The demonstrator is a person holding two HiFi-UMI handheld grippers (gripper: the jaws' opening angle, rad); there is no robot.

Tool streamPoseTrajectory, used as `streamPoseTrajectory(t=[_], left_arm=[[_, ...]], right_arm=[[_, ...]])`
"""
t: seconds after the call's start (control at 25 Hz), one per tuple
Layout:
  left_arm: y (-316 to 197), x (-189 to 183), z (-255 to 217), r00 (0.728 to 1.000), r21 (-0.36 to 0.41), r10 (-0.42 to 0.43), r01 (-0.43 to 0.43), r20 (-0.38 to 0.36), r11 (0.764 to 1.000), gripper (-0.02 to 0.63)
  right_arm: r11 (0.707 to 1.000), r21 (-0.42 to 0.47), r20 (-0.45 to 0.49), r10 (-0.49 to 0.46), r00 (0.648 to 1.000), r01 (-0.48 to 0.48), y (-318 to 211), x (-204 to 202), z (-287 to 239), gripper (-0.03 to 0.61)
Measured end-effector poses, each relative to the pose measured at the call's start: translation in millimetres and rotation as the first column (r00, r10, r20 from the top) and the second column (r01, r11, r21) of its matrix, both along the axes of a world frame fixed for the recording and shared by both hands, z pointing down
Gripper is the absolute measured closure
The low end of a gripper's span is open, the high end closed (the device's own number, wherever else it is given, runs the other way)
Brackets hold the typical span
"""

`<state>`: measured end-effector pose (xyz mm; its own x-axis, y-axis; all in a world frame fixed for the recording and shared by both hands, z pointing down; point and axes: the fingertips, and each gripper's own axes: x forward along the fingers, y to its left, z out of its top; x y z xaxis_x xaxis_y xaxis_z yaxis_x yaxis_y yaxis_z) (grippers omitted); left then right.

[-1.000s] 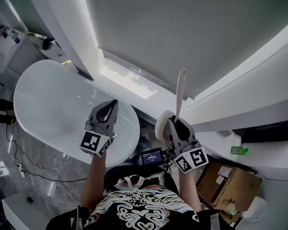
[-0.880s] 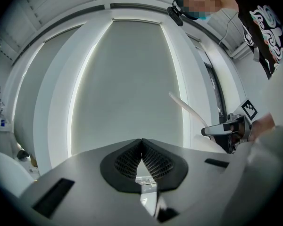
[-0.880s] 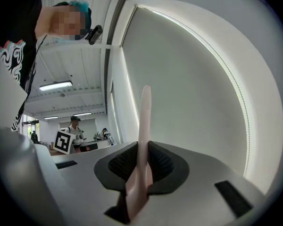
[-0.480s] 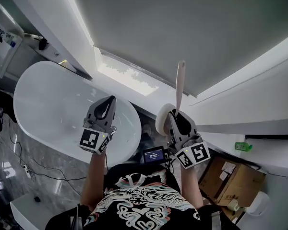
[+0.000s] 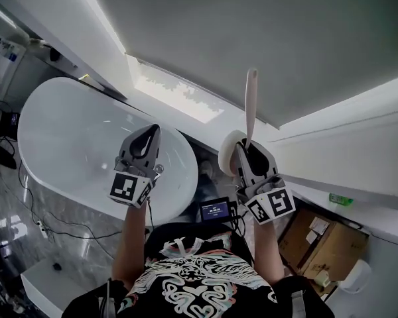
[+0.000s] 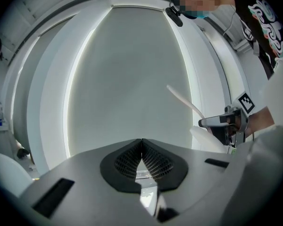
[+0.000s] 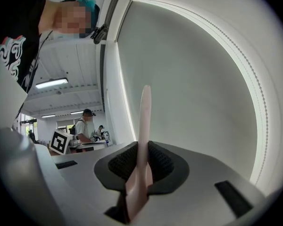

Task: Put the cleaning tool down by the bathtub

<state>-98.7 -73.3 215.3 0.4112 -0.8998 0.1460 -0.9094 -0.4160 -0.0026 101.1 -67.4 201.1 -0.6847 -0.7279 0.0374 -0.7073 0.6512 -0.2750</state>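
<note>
The cleaning tool [image 5: 250, 105] has a long pale handle and a round white head [image 5: 228, 154]. My right gripper [image 5: 245, 148] is shut on the handle just above the head and holds it upright in the air. In the right gripper view the handle [image 7: 144, 121] rises out between the shut jaws of that gripper [image 7: 142, 152]. The white oval bathtub [image 5: 66, 131] lies to the left. My left gripper [image 5: 148, 132] hovers over the tub's near end, shut and empty [image 6: 141, 142]. The left gripper view shows the tool [image 6: 184, 101] to its right.
A small screen device [image 5: 214, 211] sits between my arms. A cardboard box [image 5: 322, 247] stands at the lower right, with a green item [image 5: 341, 198] above it. Cables [image 5: 26, 204] trail on the marble floor left of the tub. People stand far off [image 7: 85, 126].
Both grippers have risen slightly in the head view and the tub has shifted as the head turned. The right gripper keeps its hold on the tool.
</note>
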Motion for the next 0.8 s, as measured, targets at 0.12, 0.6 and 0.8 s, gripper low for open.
streamPoseTrajectory(t=[0.12,0.6,0.8], left_arm=[[-10.1,-4.1,12.6,1.000,-0.017,-0.004,0.004,0.001,1.000,0.597],[-39.4,-6.3,64.0,1.000,-0.081,-0.016,0.015,-0.007,0.997,0.597],[-58.9,-8.0,89.9,1.000,-0.101,-0.024,0.023,-0.015,0.995,0.597]], right_arm=[[1.000,-0.013,-0.013,-0.007,1.000,0.006,-12.8,-4.8,11.1,0.500],[0.998,-0.057,-0.047,-0.036,0.998,0.034,-51.3,-18.4,55.3,0.500],[0.997,-0.057,-0.080,-0.057,0.995,0.052,-71.7,-25.1,77.9,0.500]])
